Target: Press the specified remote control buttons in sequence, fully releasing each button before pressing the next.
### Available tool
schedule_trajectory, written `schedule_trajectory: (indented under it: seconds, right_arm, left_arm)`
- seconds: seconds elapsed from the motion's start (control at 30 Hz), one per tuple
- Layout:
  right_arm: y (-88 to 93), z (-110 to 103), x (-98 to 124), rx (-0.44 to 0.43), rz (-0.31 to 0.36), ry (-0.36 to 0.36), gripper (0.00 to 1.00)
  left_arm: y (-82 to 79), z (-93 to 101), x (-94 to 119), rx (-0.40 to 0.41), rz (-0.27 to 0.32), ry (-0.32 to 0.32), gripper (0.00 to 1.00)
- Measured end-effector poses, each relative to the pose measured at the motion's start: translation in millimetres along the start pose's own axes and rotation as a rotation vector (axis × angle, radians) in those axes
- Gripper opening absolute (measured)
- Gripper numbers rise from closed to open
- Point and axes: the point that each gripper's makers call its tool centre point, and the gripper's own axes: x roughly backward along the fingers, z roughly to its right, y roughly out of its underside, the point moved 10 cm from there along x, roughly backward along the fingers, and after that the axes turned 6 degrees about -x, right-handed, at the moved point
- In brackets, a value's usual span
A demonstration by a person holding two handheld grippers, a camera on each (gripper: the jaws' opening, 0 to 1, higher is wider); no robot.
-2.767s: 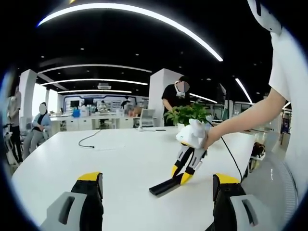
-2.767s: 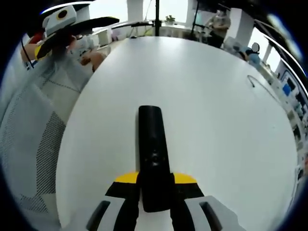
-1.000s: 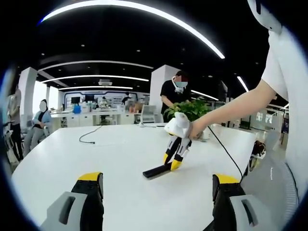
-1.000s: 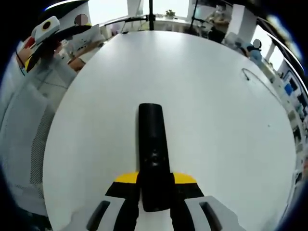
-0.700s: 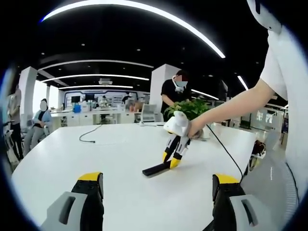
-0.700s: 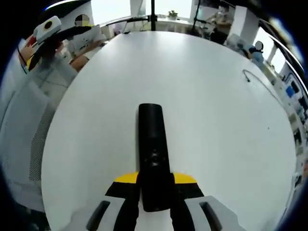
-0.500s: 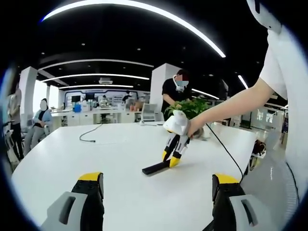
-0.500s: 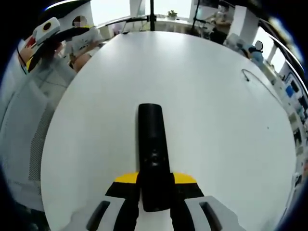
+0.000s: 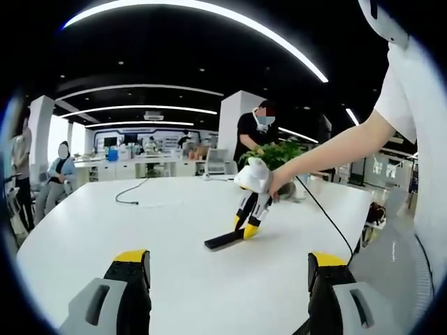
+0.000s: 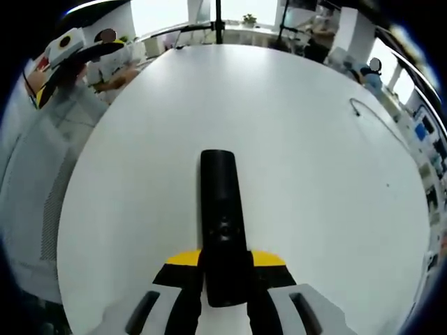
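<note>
We see the right gripper [image 10: 223, 269] closed on the near end of the black remote control [image 10: 222, 223], its yellow-tipped jaws pressing both long sides; the remote's rear end sits low between the jaws, and the far end juts forward over the white table [image 10: 300, 139]. From this view we cannot tell whether the remote touches the table or is held just above it. In the left gripper view the same right gripper [image 9: 246, 227] is ahead and slightly right of the left tool, tilted down with the remote [image 9: 222, 241] lying low at the tabletop [image 9: 160, 230]; the person's hand [image 9: 278, 183] grips its white body. The buttons are too small and dark to tell apart, apart from a faint round cluster mid-remote. The left gripper [image 9: 227, 272] has its jaws spread wide with nothing between them; their lower parts are cut off by the frame. A thin cable [image 9: 129, 202] lies far ahead to the left. A potted plant [image 9: 276, 153] stands behind the hand, partly hidden by it.
</note>
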Motion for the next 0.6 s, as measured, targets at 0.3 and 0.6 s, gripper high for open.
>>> schedule_trajectory:
  seconds: [0.3,0.6]
  right_arm:
    - [-2.4,4.5,0.3,0.005,-0.017,-0.001,0.21]
    - [-2.2,8.1,0.2,0.005,-0.006,-0.001,0.21]
  left_arm:
    - [0.3,0.2,-0.7,-0.001,-0.005,0.0,0.97]
    - [1.2,0.7,-1.3,0.001,-0.017,0.006,0.97]
